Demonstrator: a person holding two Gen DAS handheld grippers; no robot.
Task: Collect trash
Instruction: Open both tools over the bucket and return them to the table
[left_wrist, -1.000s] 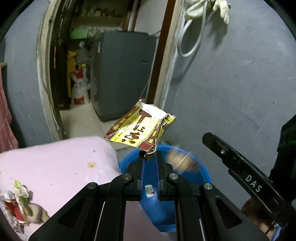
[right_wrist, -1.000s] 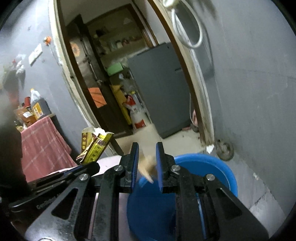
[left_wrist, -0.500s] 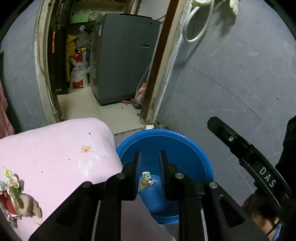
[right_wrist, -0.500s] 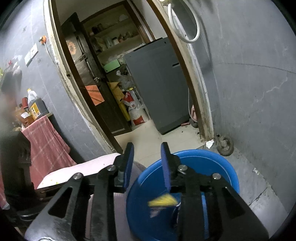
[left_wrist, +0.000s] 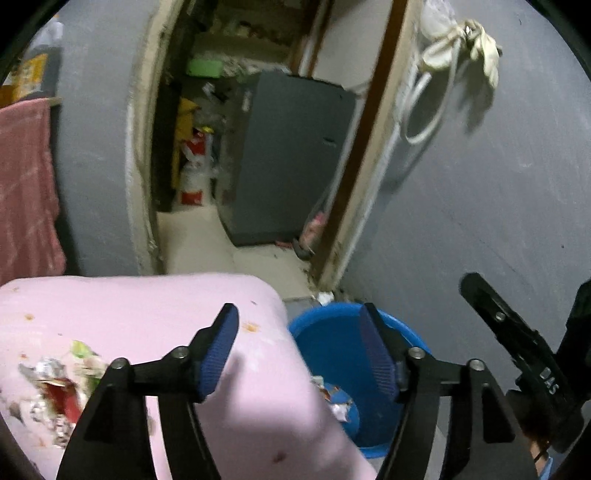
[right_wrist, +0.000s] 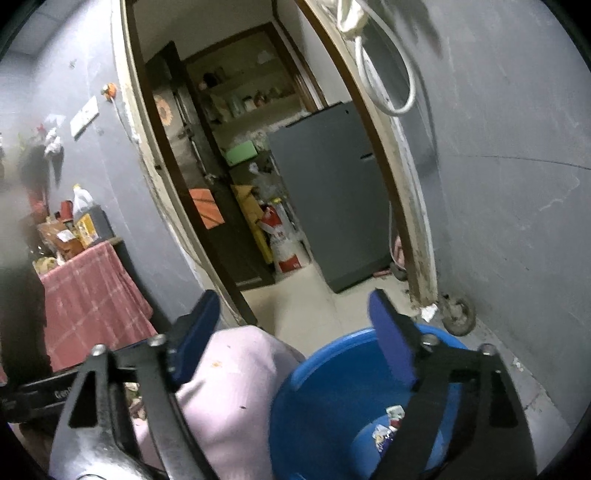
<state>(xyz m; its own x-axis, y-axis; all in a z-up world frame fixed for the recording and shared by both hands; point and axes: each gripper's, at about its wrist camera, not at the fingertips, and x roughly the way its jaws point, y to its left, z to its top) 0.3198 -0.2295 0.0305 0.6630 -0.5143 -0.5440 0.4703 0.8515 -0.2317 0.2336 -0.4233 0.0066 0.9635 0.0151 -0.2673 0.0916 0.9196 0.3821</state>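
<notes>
Showing only left-cam: table wrappers (left_wrist: 55, 391)

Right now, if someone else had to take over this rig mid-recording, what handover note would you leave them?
Left gripper: open, holding nothing, above the edge of the pink surface and the blue bucket.
Right gripper: open, holding nothing, above the same bucket.
Done: several wrappers lie in the bottom of the bucket.
Left: a pile of crumpled wrappers sits on the pink surface to the left, along with a few small crumbs and stains. Pick the pile up next and drop it into the bucket.
</notes>
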